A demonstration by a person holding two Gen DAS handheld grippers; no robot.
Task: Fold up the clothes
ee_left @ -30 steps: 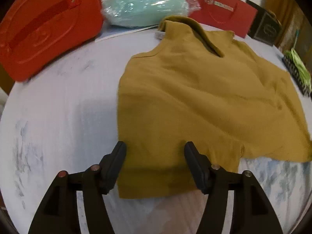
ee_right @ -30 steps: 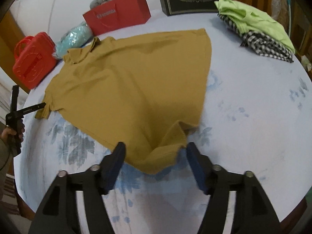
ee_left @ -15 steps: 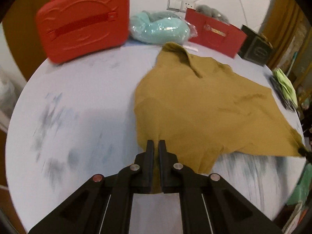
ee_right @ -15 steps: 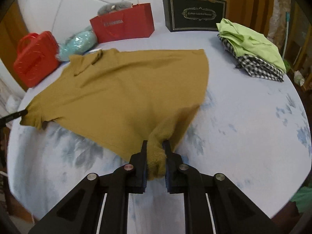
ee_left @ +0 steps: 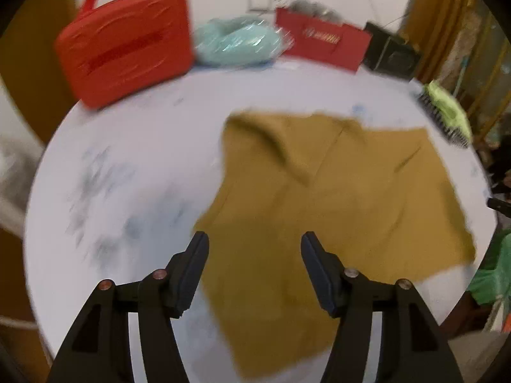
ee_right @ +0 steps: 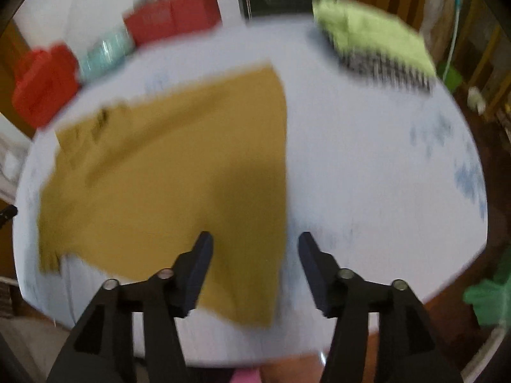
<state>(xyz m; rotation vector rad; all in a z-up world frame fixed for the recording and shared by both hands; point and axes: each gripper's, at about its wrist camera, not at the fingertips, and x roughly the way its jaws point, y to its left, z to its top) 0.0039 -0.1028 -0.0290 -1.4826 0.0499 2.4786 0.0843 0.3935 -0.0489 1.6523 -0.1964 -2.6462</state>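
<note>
A mustard-yellow shirt (ee_left: 319,210) lies spread on the round white table (ee_left: 127,159); both views are blurred by motion. It reaches close to the near table edge in the right wrist view (ee_right: 179,185). My left gripper (ee_left: 254,249) is open and empty, held above the shirt's near left part. My right gripper (ee_right: 254,245) is open and empty, above the shirt's near right edge.
A red case (ee_left: 124,41), a teal plastic-wrapped bundle (ee_left: 236,41), a red paper bag (ee_left: 322,43) and a black box (ee_left: 391,54) stand along the far side. Folded green and checked clothes (ee_right: 377,48) lie at the far right. Green cloth (ee_right: 488,296) shows beyond the table edge.
Both grippers were shut on the shirt's corners half a second ago and are now open. The shirt has been pulled toward the near edge and let go.
</note>
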